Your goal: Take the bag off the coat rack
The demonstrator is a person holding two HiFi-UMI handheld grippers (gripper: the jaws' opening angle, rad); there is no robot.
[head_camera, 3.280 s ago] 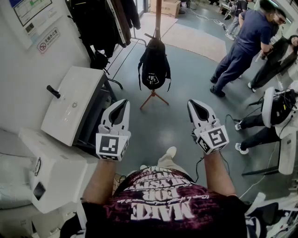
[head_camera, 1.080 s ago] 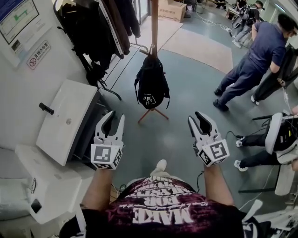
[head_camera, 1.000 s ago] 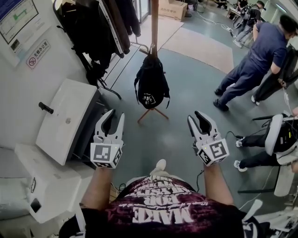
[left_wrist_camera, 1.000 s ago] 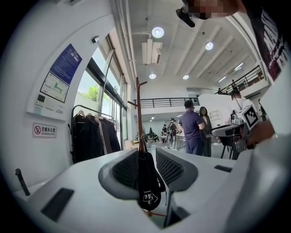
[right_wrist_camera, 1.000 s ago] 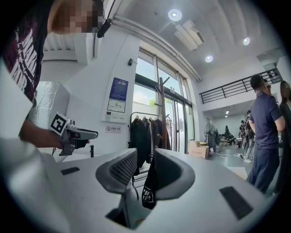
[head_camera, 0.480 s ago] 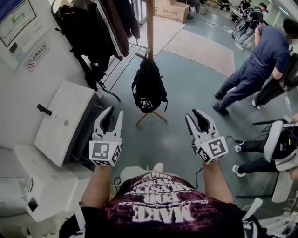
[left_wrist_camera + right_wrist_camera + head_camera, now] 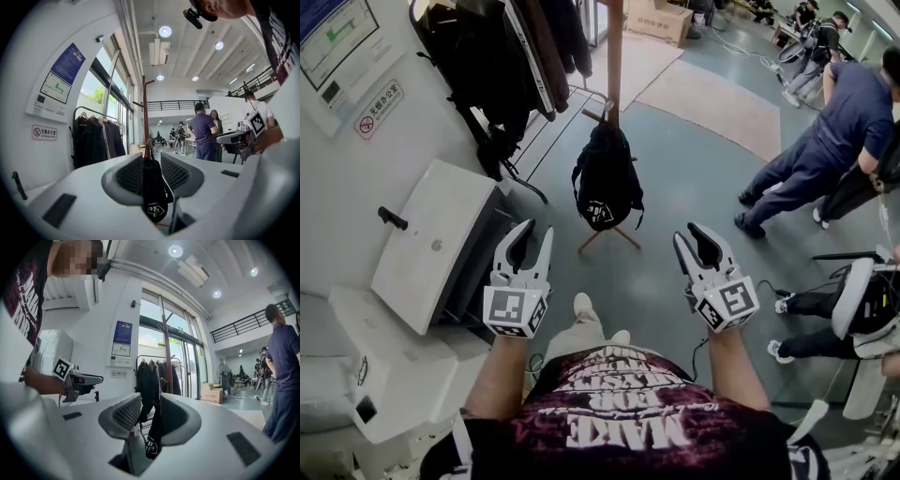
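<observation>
Grey floor (image 7: 694,187), white wall (image 7: 347,173), tall windows (image 7: 99,96), round ceiling lights (image 7: 164,31).

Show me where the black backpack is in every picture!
Head view: the backpack is in the upper middle, hanging on the coat rack pole.
Left gripper view: the backpack is low in the middle, far ahead.
Right gripper view: the backpack is low in the middle, far ahead.
Shared landmark: the coat rack pole rises above the backpack in all three.
</observation>
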